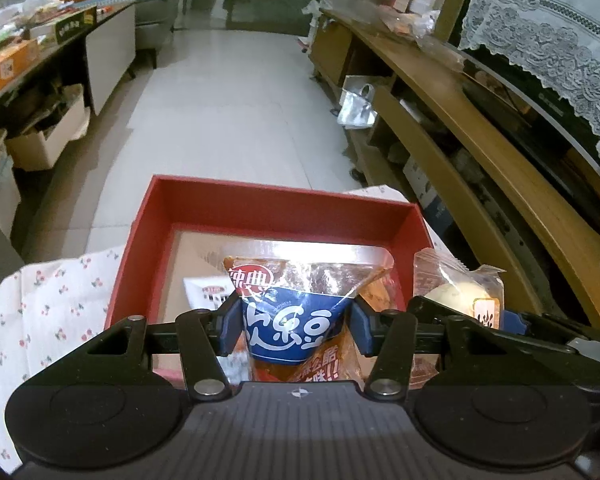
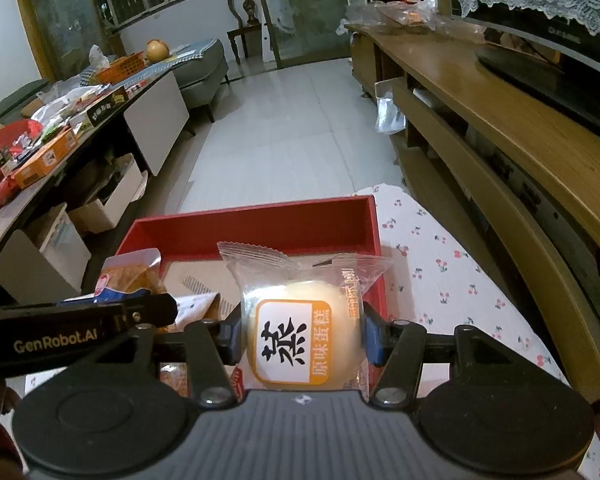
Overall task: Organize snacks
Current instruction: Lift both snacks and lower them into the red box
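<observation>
Both snacks carried to the red box point(image 1: 276, 204)
Left gripper point(image 1: 294, 326) pinches the blue-orange packet point(image 1: 292, 316), right gripper point(image 2: 302, 338) pinches the wrapped cake point(image 2: 300, 336), both low-centre, poised for dropping in

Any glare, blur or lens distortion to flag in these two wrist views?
Left wrist view: glare whitens the top of the clear blue-labelled snack bag, the long wooden cabinet bows from fisheye, corners vignette. Right wrist view: the wrapped round steamed cake is sharp, the red cardboard box slightly soft, same bowing.
</observation>
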Available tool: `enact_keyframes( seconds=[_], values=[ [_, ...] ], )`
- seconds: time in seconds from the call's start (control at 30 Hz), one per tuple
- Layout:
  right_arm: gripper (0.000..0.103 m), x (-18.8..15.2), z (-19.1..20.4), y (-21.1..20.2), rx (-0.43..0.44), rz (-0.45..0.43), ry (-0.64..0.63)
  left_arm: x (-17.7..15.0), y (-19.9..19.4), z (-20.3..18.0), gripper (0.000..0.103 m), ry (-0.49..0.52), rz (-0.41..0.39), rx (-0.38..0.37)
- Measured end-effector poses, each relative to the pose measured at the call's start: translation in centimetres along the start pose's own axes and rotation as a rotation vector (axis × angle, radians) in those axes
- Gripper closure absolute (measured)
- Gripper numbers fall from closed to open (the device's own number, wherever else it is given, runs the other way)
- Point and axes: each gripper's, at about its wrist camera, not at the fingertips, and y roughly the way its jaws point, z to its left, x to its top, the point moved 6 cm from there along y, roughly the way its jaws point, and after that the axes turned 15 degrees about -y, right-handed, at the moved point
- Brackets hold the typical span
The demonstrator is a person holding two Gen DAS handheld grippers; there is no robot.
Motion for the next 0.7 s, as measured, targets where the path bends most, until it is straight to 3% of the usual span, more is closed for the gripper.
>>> enact_keyframes(
  seconds=[0.7],
  values=[
    [0.034,1.1,-0.4,7.3,0.02,0.042,0.009,1.8,5.5,1.5,0.043,-0.011,0.019,0.079]
  ],
)
